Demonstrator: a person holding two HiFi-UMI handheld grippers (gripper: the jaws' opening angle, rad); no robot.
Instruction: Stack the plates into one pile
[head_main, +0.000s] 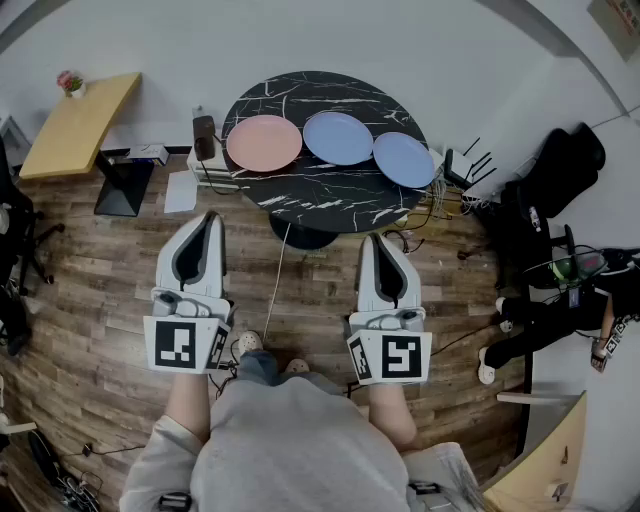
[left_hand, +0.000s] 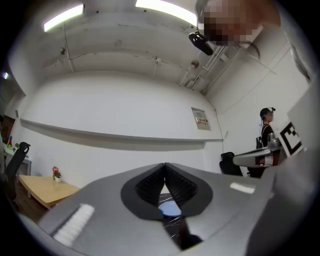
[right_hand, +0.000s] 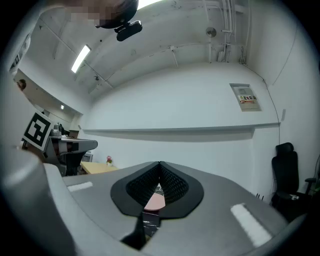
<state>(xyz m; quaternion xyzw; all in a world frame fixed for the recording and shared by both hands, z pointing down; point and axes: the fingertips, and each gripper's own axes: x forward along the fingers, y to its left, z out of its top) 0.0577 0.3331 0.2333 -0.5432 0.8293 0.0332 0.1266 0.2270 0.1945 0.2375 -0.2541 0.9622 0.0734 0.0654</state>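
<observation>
I am holding both tools close in front of me, well short of the table. The left gripper (head_main: 209, 218) and the right gripper (head_main: 377, 241) are both pinched fully shut, tips meeting, with nothing between them.

Ahead, the round black marbled table (head_main: 330, 200) is carrying all three plates in a row near its far edge, unstacked: a pink plate (head_main: 264, 142) on the left, a blue plate (head_main: 338, 137) in the middle and a second blue plate (head_main: 404, 159) on the right, each just beside its neighbour.

I am judging them to be stiff, shallow and smooth, so likely light but slippery, and breakable if they are ceramic. They are lying flat, so I am planning to open my jaws and pinch one at its raised rim, one pad above and one under the lip, keeping it level.
</observation>
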